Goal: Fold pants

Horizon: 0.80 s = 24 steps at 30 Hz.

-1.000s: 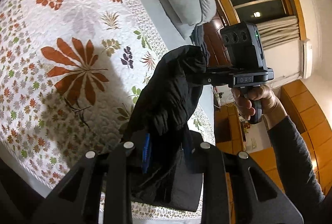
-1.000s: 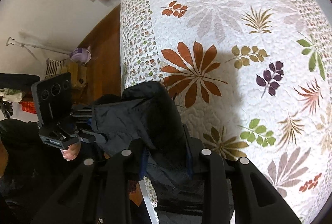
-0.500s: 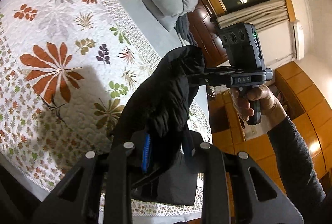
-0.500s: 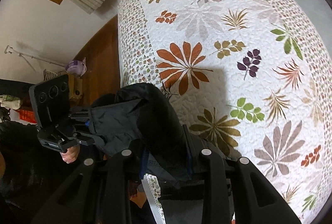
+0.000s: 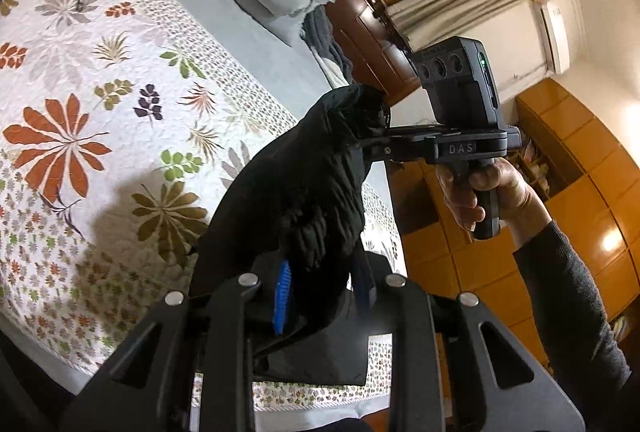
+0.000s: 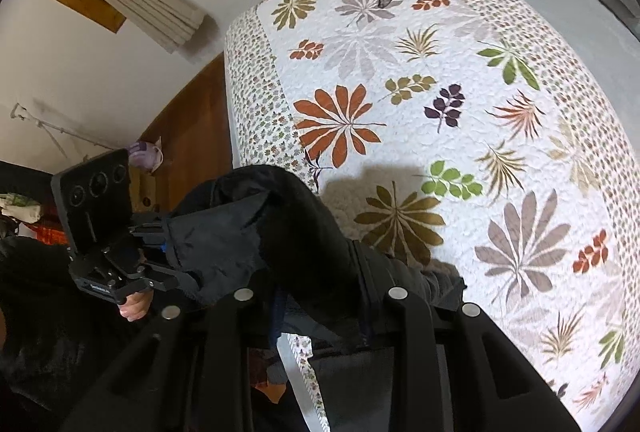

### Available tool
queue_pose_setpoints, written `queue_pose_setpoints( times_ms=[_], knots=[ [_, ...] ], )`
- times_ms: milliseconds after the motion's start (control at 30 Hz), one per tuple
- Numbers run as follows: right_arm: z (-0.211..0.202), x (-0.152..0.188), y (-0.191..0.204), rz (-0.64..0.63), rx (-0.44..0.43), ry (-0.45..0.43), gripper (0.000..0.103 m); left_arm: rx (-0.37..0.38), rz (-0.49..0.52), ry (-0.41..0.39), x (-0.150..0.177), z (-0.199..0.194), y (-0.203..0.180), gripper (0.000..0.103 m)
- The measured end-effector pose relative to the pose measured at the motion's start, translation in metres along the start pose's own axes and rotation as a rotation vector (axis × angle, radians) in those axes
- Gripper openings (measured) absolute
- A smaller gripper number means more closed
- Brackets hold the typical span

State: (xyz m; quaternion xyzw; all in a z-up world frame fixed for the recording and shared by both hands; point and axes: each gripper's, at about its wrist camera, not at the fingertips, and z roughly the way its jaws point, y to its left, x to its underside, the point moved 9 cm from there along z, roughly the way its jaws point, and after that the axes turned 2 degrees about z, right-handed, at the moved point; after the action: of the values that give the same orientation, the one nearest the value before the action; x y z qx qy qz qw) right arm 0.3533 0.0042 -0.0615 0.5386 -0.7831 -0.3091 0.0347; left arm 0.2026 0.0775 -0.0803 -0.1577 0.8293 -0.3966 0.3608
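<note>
Right now I am holding the black pants up in the air over the near edge of the leaf-patterned quilt. My left gripper is pinching one bunched end, nearly closed, and my right gripper is clamping the other, the cloth stretching between them.

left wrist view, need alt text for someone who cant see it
Black pants hang in the air between two handheld grippers, the left gripper up close and the right gripper further off, both clamped on the fabric above a bed with a leaf-patterned quilt.
</note>
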Motion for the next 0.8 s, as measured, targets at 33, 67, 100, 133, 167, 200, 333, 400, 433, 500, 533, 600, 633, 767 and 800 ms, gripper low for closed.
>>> queue_pose_setpoints(
  times_ms=[33,67,100,133,167,200,333,400,433,500,533,600,633,767,800],
  knots=[
    [-0.004,0.006,-0.001,0.005,0.002,-0.008,0.029,0.002,0.006,0.005,0.002,0.002,-0.004,0.024],
    [-0.006,0.010,-0.002,0.008,0.002,-0.013,0.029,0.003,0.013,0.009,0.004,0.003,-0.008,0.024],
    [-0.009,0.014,-0.002,0.011,0.003,-0.019,0.029,0.002,0.026,0.012,0.007,0.006,-0.014,0.024],
    [-0.012,0.020,-0.003,0.016,0.005,-0.028,0.029,0.001,0.034,0.014,0.009,0.007,-0.017,0.024],
    [-0.015,0.024,-0.003,0.018,0.007,-0.033,0.029,0.002,0.044,0.020,0.012,0.010,-0.023,0.024],
    [-0.018,0.029,-0.004,0.021,0.010,-0.040,0.029,0.003,0.051,0.024,0.014,0.011,-0.026,0.024],
    [-0.030,0.047,-0.008,0.038,0.012,-0.068,0.029,0.003,0.087,0.041,0.024,0.022,-0.044,0.024],
    [-0.035,0.059,-0.011,0.050,0.016,-0.082,0.029,0.003,0.106,0.053,0.031,0.028,-0.053,0.024],
    [-0.037,0.065,-0.013,0.058,0.016,-0.088,0.029,0.005,0.112,0.058,0.034,0.031,-0.056,0.024],
    [-0.041,0.075,-0.018,0.066,0.016,-0.096,0.029,0.010,0.125,0.072,0.041,0.038,-0.063,0.024],
    [-0.042,0.079,-0.019,0.071,0.016,-0.099,0.029,0.013,0.129,0.078,0.044,0.041,-0.066,0.024],
    [-0.045,0.091,-0.024,0.081,0.017,-0.109,0.029,0.014,0.146,0.091,0.051,0.048,-0.073,0.024],
    [-0.046,0.095,-0.026,0.082,0.017,-0.112,0.029,0.012,0.156,0.096,0.054,0.051,-0.076,0.024],
    [-0.050,0.117,-0.034,0.098,0.018,-0.132,0.029,0.018,0.182,0.123,0.065,0.064,-0.087,0.024],
    [-0.051,0.122,-0.036,0.102,0.019,-0.136,0.029,0.019,0.185,0.126,0.067,0.067,-0.088,0.024]
  ],
)
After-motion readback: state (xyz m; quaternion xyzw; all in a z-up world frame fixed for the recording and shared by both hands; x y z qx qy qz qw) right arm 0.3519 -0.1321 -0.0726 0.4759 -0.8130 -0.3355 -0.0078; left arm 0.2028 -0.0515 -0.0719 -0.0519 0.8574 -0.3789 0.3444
